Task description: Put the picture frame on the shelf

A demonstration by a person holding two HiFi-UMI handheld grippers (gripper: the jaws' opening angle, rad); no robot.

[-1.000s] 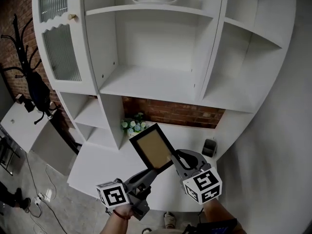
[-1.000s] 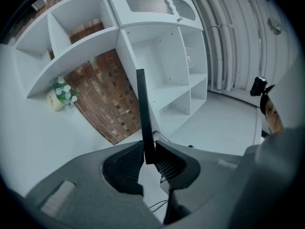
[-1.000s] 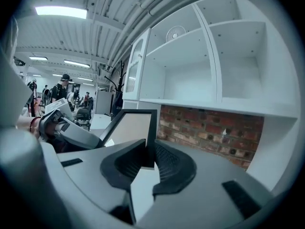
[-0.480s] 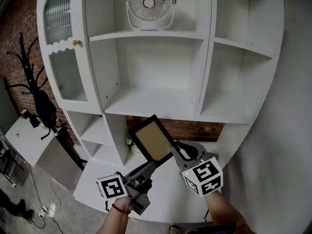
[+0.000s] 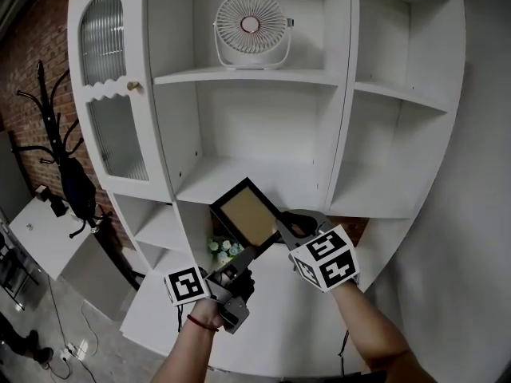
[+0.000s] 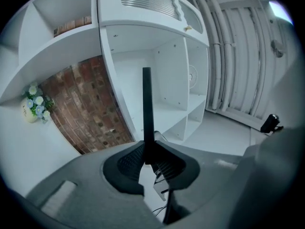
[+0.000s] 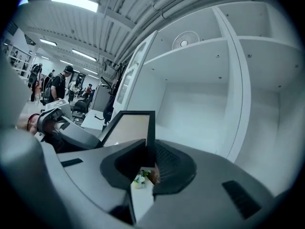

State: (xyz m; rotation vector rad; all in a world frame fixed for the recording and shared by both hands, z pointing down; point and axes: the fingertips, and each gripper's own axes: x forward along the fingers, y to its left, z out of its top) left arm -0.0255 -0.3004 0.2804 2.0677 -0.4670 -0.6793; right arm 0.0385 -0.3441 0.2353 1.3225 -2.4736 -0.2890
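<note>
1. the picture frame (image 5: 249,218) looks light and stiff, and is likely fragile if glazed. its thin rim is the safest place to hold it.
2. my left gripper (image 5: 247,255) has its jaws clamped on the lower edge, and my right gripper (image 5: 281,231) pinches the side edge.
3. it has a black border and a plain tan panel, and hangs tilted in the air in front of the middle shelf (image 5: 279,183).

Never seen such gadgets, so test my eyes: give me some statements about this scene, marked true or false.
1. The left gripper and the right gripper both clamp the picture frame. True.
2. The picture frame stands on a shelf. False: it is held in the air before the shelves.
3. A fan stands on an upper shelf. True.
4. The flowers stand beside the fan. False: they sit far lower, under the picture frame.
</note>
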